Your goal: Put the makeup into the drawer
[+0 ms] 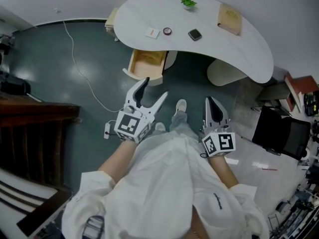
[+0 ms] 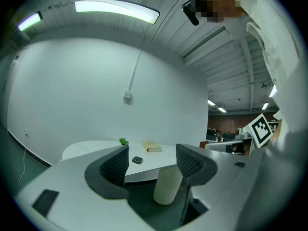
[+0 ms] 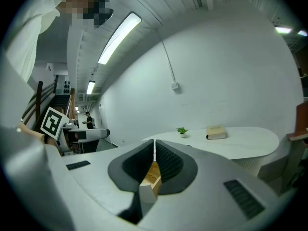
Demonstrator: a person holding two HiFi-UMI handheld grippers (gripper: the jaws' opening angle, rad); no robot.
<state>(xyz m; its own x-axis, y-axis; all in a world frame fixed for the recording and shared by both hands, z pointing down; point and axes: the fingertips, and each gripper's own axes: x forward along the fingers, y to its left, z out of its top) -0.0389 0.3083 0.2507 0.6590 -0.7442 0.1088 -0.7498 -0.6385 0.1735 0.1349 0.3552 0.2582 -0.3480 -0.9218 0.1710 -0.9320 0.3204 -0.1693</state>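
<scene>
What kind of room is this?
Probably an office-like workspace: a curved white desk with an open wooden drawer, a book and small plant on it, and ceiling strip lights.

The table top (image 1: 144, 14) looks smooth and matt, the drawer (image 1: 148, 63) bare pale wood, the floor (image 1: 60, 68) glossy.

Drawer (image 1: 146, 63): rear part hidden beneath the surface (image 1: 249, 49) edge; contents not discernible. White card (image 1: 152, 32), round item (image 1: 167, 31), dark item (image 1: 195, 34): too small to identify. Right gripper view: drawer reduced to a sliver behind the right tool (image 3: 154, 147).
</scene>
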